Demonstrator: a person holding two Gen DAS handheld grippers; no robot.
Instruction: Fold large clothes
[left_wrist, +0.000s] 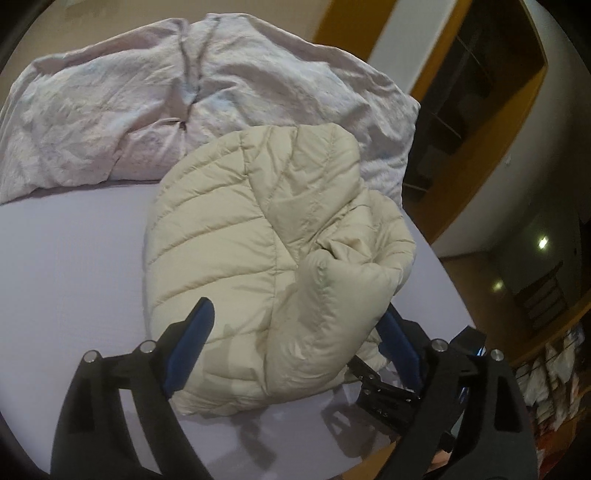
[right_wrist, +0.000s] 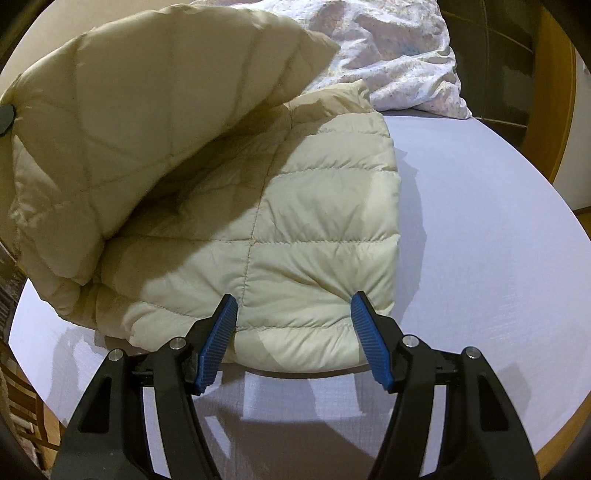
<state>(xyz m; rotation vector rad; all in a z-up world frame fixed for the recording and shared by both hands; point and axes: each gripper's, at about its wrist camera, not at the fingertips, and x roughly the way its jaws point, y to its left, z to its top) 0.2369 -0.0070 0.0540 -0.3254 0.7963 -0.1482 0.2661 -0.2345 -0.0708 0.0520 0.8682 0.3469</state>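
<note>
I see a bed with a smooth pale lilac fitted sheet (left_wrist: 74, 266) filling both views, and a crumpled white-and-pink patterned duvet (left_wrist: 110, 110) bunched along its far side. Beyond the bed's right edge stands orange-brown wooden shelving (left_wrist: 480, 122), dim and blurred; I can't make out its contents.

The cream quilted puffer jacket (left_wrist: 236, 236) lies mid-bed, partly folded over itself. My left gripper (left_wrist: 299, 332) has its jaws wide apart around the jacket's near bulge; fabric covers the tip of the right blue pad, so I cannot tell whether it touches. My right gripper (right_wrist: 293, 306) also has its jaws apart, its blue ribbed pads (right_wrist: 218, 343) either side of the jacket's near hem, not clamped. In the right wrist view a raised flap of jacket hides whatever lies behind it on the left, and a dark round object at the left frame edge is cut off.
</note>
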